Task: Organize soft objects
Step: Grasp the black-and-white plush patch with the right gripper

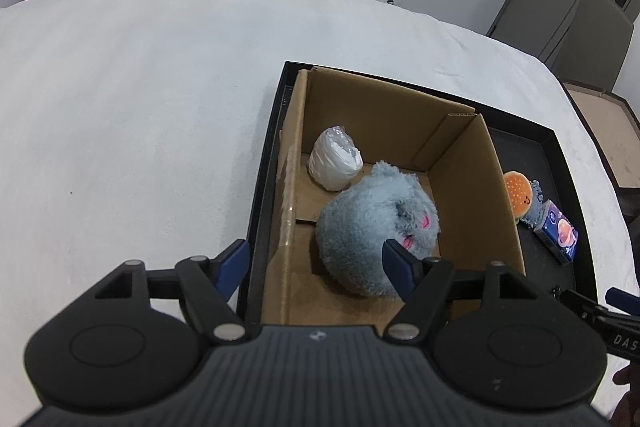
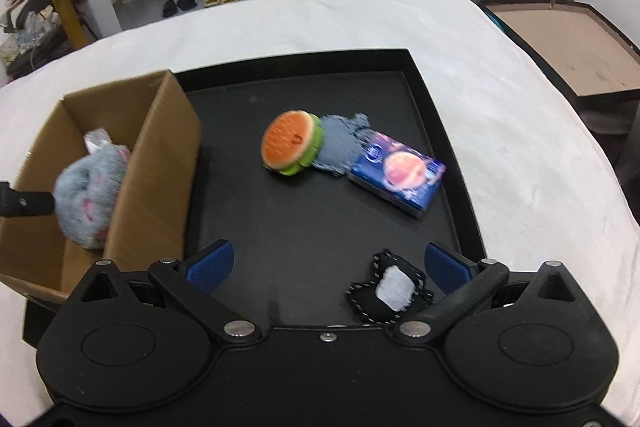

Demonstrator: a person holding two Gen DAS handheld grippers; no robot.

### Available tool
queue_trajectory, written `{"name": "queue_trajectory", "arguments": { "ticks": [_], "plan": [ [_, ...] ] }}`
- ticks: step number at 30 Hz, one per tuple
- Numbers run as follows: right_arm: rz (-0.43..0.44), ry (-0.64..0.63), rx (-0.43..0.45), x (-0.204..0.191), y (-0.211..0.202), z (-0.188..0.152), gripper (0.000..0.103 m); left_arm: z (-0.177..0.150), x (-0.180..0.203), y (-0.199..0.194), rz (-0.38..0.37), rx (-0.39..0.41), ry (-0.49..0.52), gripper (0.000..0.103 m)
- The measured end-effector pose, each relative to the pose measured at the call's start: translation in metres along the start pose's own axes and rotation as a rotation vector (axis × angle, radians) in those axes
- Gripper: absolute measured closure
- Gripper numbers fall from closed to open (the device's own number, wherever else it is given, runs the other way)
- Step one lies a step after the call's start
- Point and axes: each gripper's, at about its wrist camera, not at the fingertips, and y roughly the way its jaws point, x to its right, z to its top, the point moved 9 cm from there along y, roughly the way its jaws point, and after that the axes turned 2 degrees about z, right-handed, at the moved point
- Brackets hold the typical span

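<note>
In cardboard box (image 1: 460, 187): one grey plush (image 1: 372, 227), one white bundle (image 1: 334, 163); both grippers' jaws wide, empty

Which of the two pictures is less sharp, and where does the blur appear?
Right wrist view: motion blur smears the grey plush toy, burger toy and blue packet. Left wrist view: sharper, the toy's fur is crisp; fisheye bends the cardboard box edges.
</note>
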Motion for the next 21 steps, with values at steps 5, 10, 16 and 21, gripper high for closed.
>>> {"name": "queue_trajectory", "arguments": {
  "ticks": [5, 10, 16, 21],
  "plan": [
    [-0.004, 0.025, -0.029, 0.012, 0.008, -0.007, 0.0, -0.001, 0.007, 0.001, -0.001, -0.011, 0.018, 0.031],
    [-0.017, 0.061, -0.064, 0.023, 0.022, -0.017, 0.0, -0.002, 0.015, 0.003, 0.007, -0.019, 0.054, 0.025],
    [-0.023, 0.08, -0.094, 0.032, 0.03, -0.024, 0.0, -0.004, 0.021, 0.006, 0.026, -0.029, 0.086, 0.019],
    [-0.029, 0.093, -0.108, 0.04, 0.037, -0.027, 0.0, -0.005, 0.023, 0.011, 0.042, -0.044, 0.093, 0.018]
  ]
}}
